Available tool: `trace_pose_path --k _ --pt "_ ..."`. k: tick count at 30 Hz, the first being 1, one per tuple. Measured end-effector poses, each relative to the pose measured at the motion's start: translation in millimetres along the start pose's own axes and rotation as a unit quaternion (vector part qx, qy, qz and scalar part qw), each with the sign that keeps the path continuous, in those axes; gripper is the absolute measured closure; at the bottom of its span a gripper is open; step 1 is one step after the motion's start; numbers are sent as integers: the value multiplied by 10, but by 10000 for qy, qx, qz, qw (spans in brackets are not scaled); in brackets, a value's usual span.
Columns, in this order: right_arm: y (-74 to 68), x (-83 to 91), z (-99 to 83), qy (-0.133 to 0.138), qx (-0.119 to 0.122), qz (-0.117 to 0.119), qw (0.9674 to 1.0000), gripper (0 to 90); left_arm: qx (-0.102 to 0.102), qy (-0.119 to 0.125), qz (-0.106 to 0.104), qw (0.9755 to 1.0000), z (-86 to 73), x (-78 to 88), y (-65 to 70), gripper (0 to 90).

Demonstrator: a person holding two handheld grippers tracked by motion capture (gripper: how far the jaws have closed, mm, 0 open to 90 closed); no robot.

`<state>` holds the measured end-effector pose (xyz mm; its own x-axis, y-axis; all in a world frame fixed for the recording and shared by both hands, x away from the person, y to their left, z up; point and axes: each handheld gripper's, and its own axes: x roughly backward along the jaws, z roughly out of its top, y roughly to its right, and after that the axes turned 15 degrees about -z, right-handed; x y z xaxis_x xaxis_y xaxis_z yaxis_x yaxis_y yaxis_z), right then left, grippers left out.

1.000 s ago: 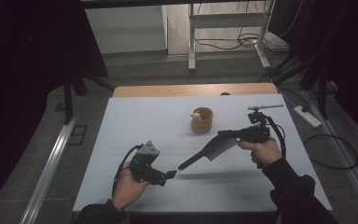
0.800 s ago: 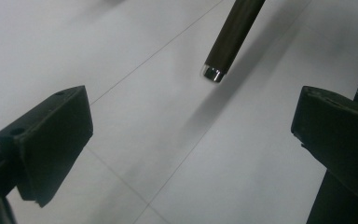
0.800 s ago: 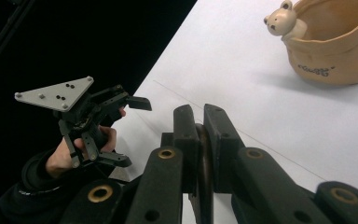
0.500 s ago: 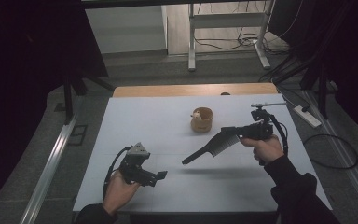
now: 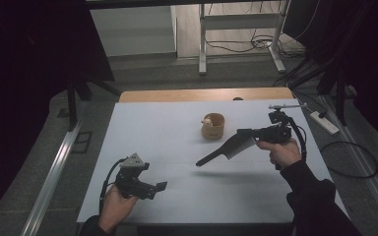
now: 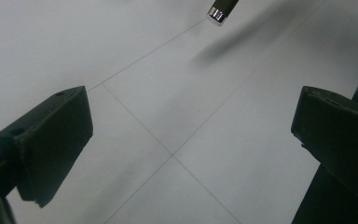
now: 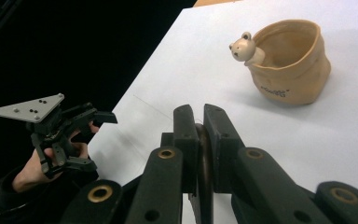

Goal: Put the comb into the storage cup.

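A black comb (image 5: 226, 149) hangs above the white table (image 5: 157, 132), its handle slanting down to the left. My right gripper (image 5: 243, 132) is shut on its toothed end; in the right gripper view the jaws (image 7: 199, 116) pinch the comb's thin edge (image 7: 204, 158). A tan pot with a small bear on its rim (image 5: 213, 126) (image 7: 289, 65) stands just behind the comb. My left gripper (image 5: 160, 187) is low near the front left, open with nothing between its fingers (image 6: 191, 126). The comb's handle tip (image 6: 219, 11) shows beyond it. The left gripper (image 7: 93, 140) also appears far off.
The table's far edge is a wooden strip (image 5: 202, 94). Beyond it stand a metal frame's legs (image 5: 202, 49) and cables on the floor. A power strip (image 5: 325, 123) lies on the floor to the right. Dark curtains flank both sides.
My left gripper has moved left, away from the comb's handle tip, which it was next to. The right gripper with the comb has barely shifted; the handle tip sits slightly higher.
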<state>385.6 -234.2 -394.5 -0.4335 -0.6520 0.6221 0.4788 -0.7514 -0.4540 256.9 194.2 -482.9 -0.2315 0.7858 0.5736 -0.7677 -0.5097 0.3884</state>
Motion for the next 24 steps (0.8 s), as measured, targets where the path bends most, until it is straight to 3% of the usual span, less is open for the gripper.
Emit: trace_pose_path --k 18,20,24 --pt "45 82 111 182 4 -207 9996 847 154 170 403 9989 -238 299 18 0" --pt "43 87 131 200 3 -232 9995 847 133 127 556 9983 -250 321 22 0" --pt "42 101 176 234 17 -277 9993 847 172 25 658 9977 -264 351 23 0"
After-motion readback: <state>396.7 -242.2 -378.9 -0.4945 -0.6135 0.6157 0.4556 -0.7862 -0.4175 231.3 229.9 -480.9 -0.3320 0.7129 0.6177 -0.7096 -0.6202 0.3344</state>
